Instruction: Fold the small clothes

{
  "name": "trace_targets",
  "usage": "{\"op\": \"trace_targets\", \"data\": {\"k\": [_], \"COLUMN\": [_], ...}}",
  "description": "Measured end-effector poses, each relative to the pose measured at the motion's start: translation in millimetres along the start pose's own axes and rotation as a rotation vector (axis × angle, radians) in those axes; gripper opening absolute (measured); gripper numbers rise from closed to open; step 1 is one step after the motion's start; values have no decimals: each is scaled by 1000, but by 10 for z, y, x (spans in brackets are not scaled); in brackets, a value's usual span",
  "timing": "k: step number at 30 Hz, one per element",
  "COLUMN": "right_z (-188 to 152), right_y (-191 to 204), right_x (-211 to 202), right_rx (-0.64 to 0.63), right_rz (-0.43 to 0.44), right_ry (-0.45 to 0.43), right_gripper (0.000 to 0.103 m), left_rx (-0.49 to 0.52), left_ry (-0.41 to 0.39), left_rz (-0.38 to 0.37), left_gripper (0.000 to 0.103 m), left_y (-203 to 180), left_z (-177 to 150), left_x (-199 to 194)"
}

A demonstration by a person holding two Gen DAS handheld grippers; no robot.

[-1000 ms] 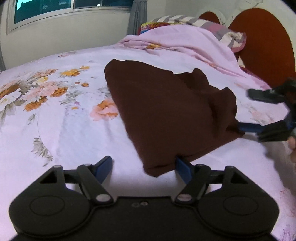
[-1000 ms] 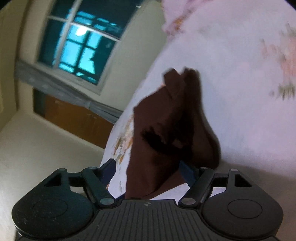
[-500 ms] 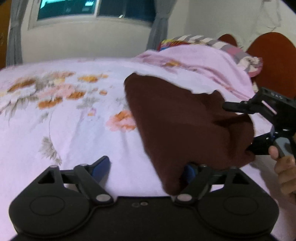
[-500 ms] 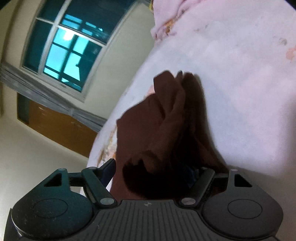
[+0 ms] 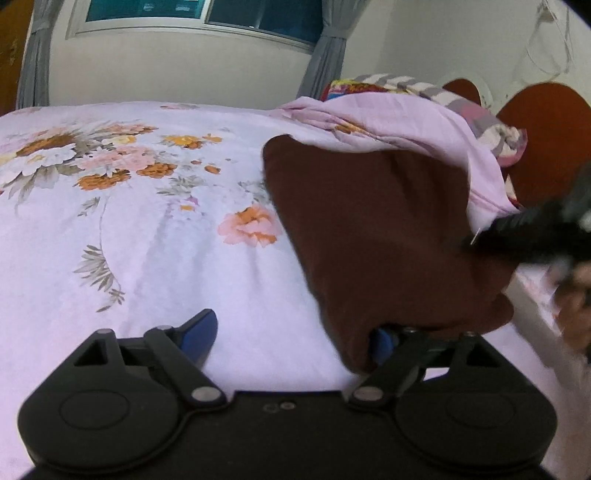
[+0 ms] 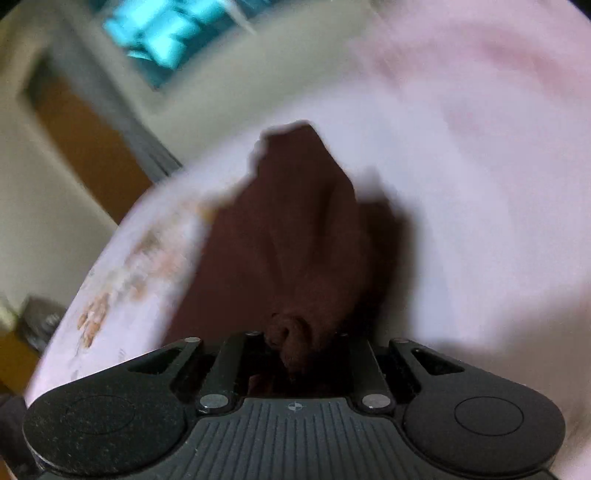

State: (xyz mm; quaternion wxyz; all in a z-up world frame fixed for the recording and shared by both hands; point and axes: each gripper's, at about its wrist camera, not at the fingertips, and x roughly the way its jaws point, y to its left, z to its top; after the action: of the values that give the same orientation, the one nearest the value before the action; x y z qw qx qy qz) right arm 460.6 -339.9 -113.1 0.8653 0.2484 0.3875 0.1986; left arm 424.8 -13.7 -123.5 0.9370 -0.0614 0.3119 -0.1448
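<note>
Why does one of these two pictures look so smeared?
Right wrist view: motion blur smears the window and the floral bedsheet; only the brown garment reads. Left wrist view: mostly sharp, fisheye-curved, with the right hand-held gripper blurred at its edge.

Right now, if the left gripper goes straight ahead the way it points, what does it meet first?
Probably the bedsheet. The left gripper is open, aimed down at bare sheet; the brown cloth covers only its right finger, though depth is unclear.
</note>
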Motion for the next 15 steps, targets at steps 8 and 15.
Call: {"op": "trace_targets", "data": {"k": [8,15], "right_z": [-315,-427], "right_y": [-157,-158], "right_x": [-266,-400], "right_rx": [147,181], "right_rz": [119,79], "right_ry": [-80,-101], "right_gripper": [41,17], "left_rx": [-40,-35], "left_ry": [-11,-4], "left_rz": [-20,-24], "left_gripper": [84,81], "left_y": [78,45], "left_z": [-29,-34], "left_x": [-63,-74]}}
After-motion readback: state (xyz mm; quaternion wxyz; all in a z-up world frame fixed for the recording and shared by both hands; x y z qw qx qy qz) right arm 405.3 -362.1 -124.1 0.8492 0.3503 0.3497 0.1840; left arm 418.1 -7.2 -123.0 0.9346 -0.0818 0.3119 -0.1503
